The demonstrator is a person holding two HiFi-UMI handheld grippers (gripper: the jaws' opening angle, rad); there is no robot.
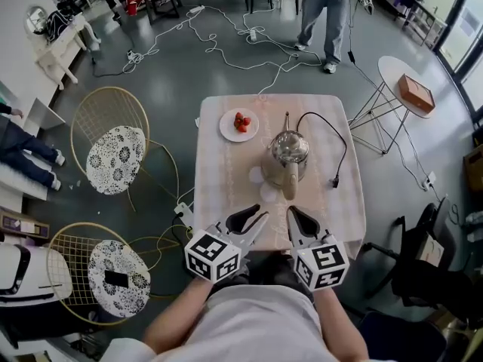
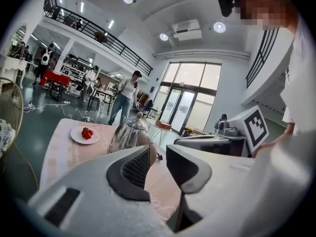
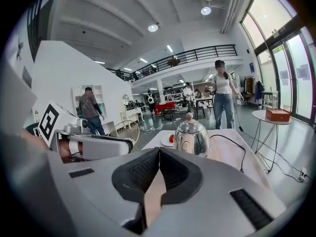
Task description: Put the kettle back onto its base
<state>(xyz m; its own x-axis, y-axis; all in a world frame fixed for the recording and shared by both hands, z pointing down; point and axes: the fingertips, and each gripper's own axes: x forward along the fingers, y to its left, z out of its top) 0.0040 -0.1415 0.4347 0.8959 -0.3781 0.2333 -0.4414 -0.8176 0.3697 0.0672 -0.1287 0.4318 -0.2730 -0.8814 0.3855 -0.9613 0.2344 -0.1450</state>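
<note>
Jaws on the left gripper (image 2: 158, 158) stand apart with nothing between them, while the right gripper (image 3: 159, 153) has its jaws closed, empty. Both hover at the near edge of the table (image 1: 223, 191), well short of the steel kettle (image 1: 288, 151). It stands upright mid-table, its power cord (image 1: 341, 138) looping behind it. The base can't be made out beneath it. If it isn't seated, the next move is reaching forward for the handle.
</note>
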